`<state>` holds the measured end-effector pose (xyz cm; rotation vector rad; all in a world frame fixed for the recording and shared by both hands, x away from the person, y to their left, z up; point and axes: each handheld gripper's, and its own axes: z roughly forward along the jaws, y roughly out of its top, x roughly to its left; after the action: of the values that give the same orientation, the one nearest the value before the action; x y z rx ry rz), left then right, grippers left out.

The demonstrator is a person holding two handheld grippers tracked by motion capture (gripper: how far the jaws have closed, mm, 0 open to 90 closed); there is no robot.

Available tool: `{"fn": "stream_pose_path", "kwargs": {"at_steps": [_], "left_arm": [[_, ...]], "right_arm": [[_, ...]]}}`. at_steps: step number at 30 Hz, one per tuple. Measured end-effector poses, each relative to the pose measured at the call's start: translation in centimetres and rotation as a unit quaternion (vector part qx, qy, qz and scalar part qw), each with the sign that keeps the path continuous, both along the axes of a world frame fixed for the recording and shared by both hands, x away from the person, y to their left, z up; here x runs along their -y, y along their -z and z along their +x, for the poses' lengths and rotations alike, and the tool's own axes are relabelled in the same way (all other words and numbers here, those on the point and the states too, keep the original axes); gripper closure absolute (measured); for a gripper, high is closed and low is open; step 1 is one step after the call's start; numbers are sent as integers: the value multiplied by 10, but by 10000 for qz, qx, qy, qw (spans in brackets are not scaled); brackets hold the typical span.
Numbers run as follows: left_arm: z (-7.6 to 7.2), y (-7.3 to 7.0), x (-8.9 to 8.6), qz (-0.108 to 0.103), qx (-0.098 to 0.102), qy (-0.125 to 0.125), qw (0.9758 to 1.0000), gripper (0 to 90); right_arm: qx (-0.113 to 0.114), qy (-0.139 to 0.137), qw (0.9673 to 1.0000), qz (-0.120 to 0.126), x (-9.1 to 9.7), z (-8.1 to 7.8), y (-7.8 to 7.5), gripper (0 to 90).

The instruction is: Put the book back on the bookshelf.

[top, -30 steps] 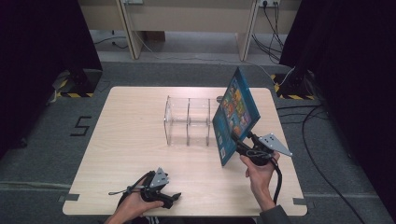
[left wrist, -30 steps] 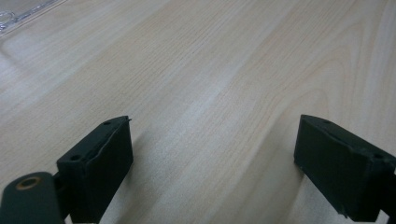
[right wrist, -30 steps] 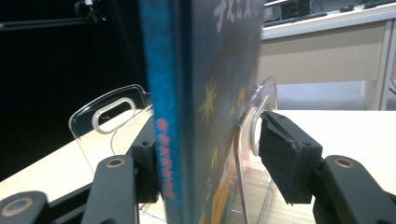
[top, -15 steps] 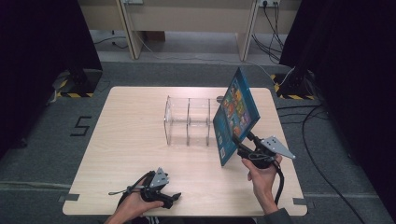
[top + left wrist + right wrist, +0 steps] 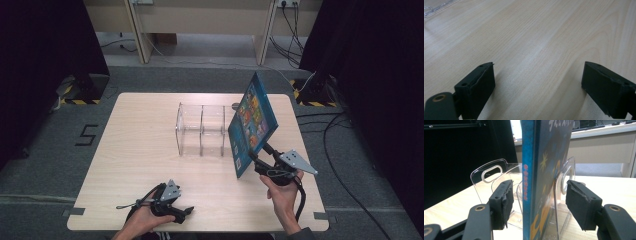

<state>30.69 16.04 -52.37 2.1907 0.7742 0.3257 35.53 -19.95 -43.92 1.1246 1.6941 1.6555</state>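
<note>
Right gripper view: right tongs [image 5: 539,205] have just been opening, pads clear of the book [image 5: 544,177] standing in the clear rack [image 5: 202,129]; left tongs [image 5: 537,90] gape, empty, well apart from that rack.

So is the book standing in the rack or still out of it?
In: the book stands on edge between the clear rack's end dividers, leaning right. The right gripper, just opening, no longer presses it.

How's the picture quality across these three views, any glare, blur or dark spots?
High view: even light on the table, surroundings fall into black, slightly soft. Left gripper view: a pale sheen on the wood between the jaws, far edge blurred. Right gripper view: the book close and soft, the clear rack catching bright edge highlights, left background nearly black.
</note>
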Motion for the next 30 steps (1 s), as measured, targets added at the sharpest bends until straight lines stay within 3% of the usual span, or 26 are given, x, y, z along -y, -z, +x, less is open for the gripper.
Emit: {"fn": "stream_pose_path", "kwargs": {"at_steps": [18, 30], "left_arm": [[0, 0, 0, 8, 2, 8, 10000, 106], [0, 0, 0, 9, -2, 6, 10000, 106]], "right_arm": [[27, -73, 9999, -151, 11, -16, 3, 372], [-80, -186, 9996, -187, 20, -28, 8, 327]]}}
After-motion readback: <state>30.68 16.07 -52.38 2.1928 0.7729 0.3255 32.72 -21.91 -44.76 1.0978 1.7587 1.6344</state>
